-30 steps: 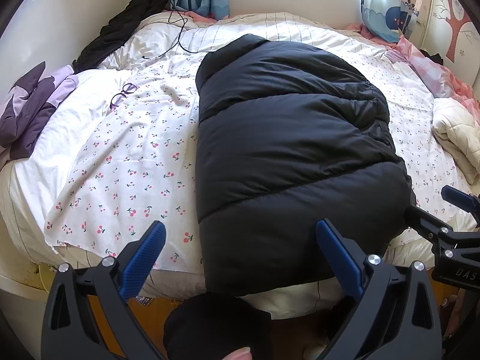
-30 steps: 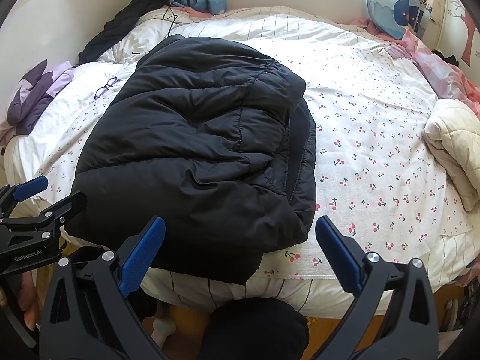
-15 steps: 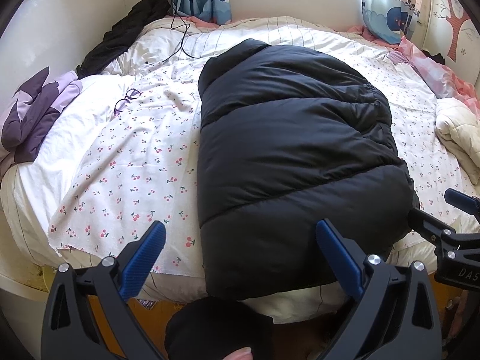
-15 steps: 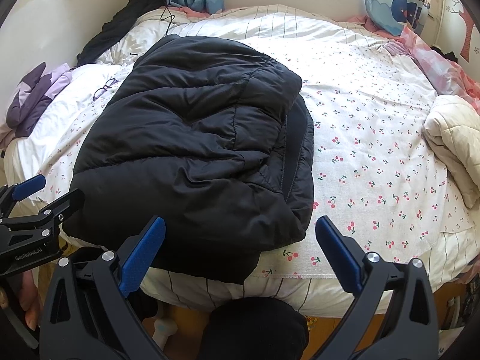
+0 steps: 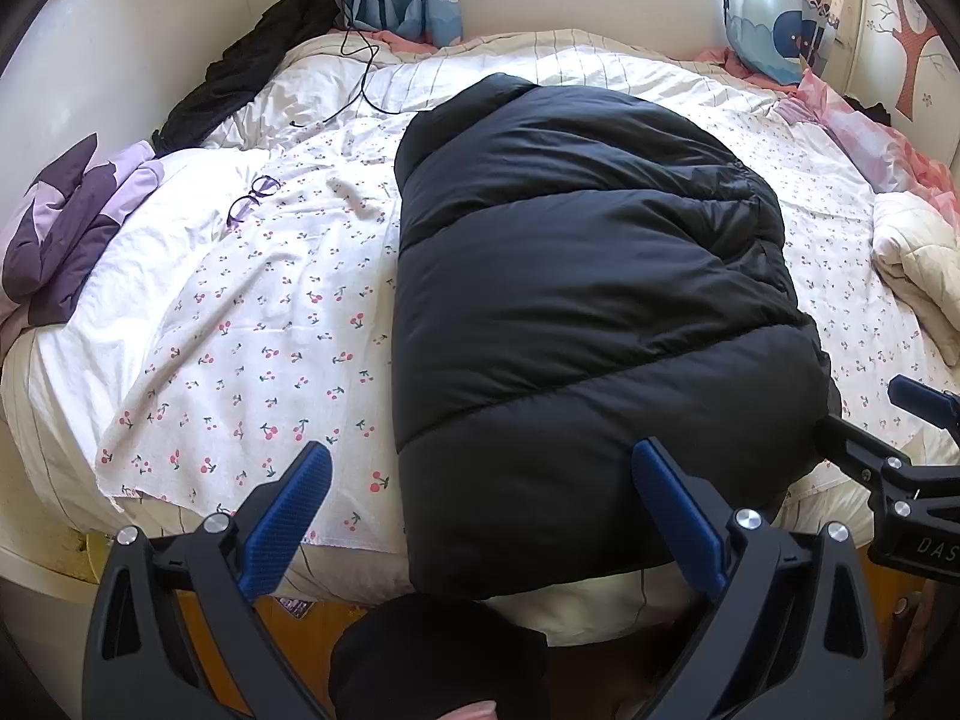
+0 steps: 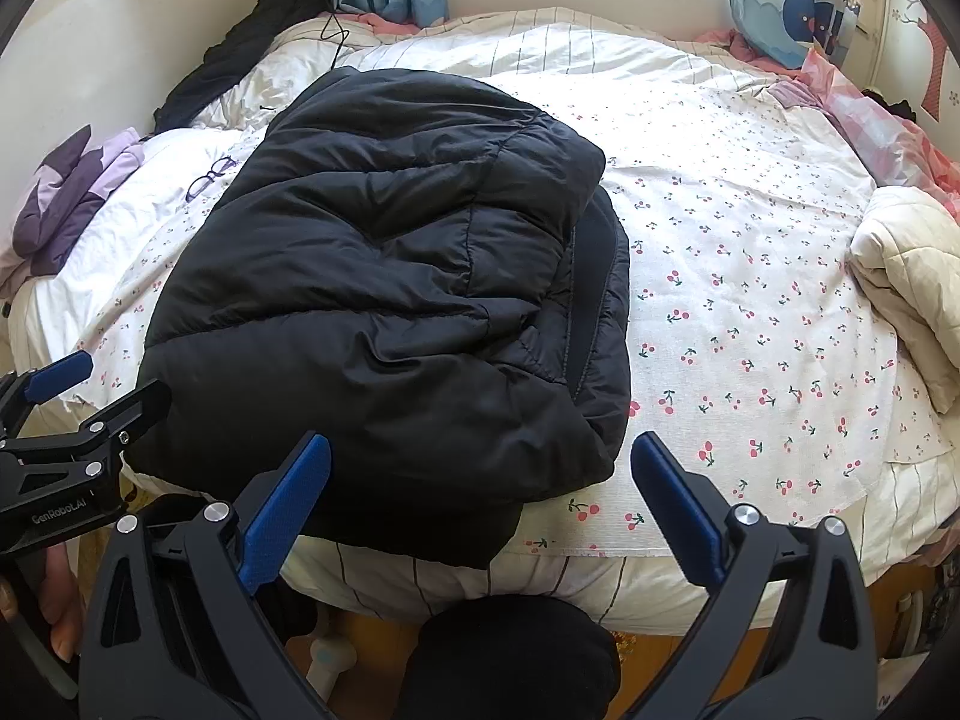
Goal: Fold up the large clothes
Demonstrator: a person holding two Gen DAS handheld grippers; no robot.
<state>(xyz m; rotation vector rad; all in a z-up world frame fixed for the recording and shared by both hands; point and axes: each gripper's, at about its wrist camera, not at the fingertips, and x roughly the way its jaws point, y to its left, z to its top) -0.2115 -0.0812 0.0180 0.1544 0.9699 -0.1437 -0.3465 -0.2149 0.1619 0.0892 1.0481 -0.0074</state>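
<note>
Both grippers hang spread wide and empty at the foot of the bed. The left gripper [image 5: 480, 510] has its blue pads either side of the near hem of the black puffer jacket [image 5: 576, 300], above it and not touching. The right gripper [image 6: 480, 498] hovers likewise over the jacket's near right corner, where layers stack one on another.

The jacket lies as a long padded bundle on the cherry-print sheet [image 5: 252, 324], its near end drooping over the bed's [image 6: 600, 588] edge, its far end reaching toward the striped quilt [image 5: 600, 54]. It looks already folded lengthwise, so the step in hand is probably between folds. The next move likely calls for both grippers to close on the near hem, one at each corner, and carry it toward the far end; the puffy fill may spring back.
</note>
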